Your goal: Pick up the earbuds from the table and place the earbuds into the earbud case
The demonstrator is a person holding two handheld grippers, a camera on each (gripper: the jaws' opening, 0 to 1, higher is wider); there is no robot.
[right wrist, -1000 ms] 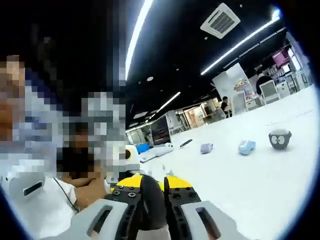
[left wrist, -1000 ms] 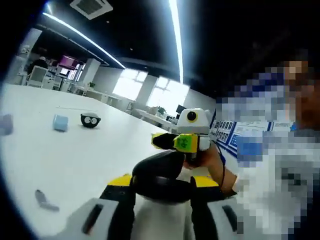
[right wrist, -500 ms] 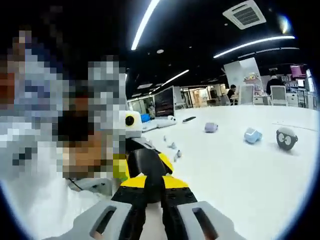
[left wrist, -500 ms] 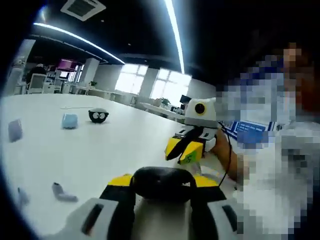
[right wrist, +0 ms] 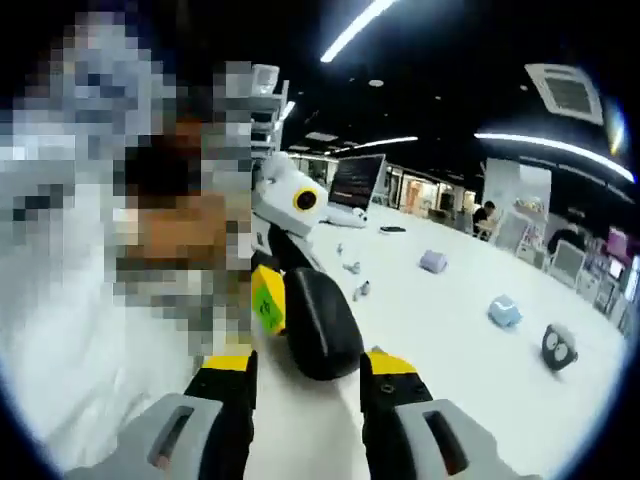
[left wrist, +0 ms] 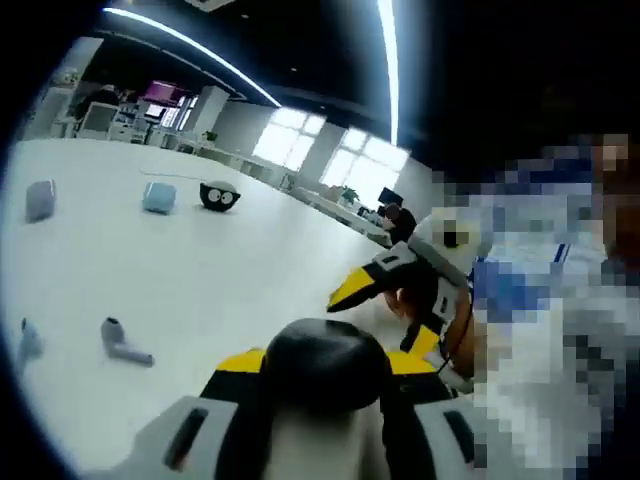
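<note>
Left gripper view: the left gripper [left wrist: 322, 368] has its 2 yellow-tipped jaws pressed against the sides of the black earbud case [left wrist: 326, 350], pinching it above the white table [left wrist: 230, 280]. 1 grey earbud [left wrist: 124, 342] lies on the table to the left, and a 2nd earbud [left wrist: 28, 340] lies further left, near the view's edge. The right gripper [left wrist: 388, 315] comes in from the right, just beside the case, its jaws spread. Far across the table sit a pale purple object [left wrist: 40, 200], a pale blue object [left wrist: 158, 197] and a black object with eyes [left wrist: 220, 195].

Right gripper view: its own 2 jaws stand apart, gripping nothing, with the case just ahead of the gap, held by the left gripper entering from the left. 2 small earbuds lie on the table beyond.
</note>
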